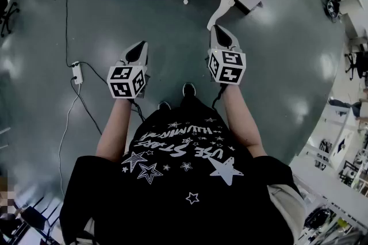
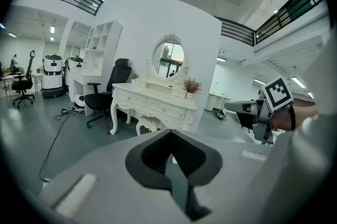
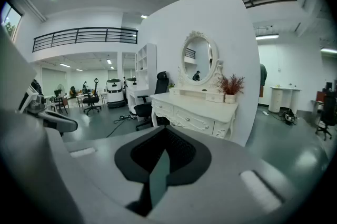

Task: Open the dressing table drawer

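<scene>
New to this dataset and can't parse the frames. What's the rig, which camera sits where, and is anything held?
There is no robot. A person holds a gripper in each hand, the left gripper and the right gripper; the marker cubes are part of them. The head view looks steeply down from the person's head. Each gripper view looks along that gripper's own jaws. Both show the white dressing table with its oval mirror ahead, not yet reached, drawers closed. Both grippers are shut and empty.
</scene>
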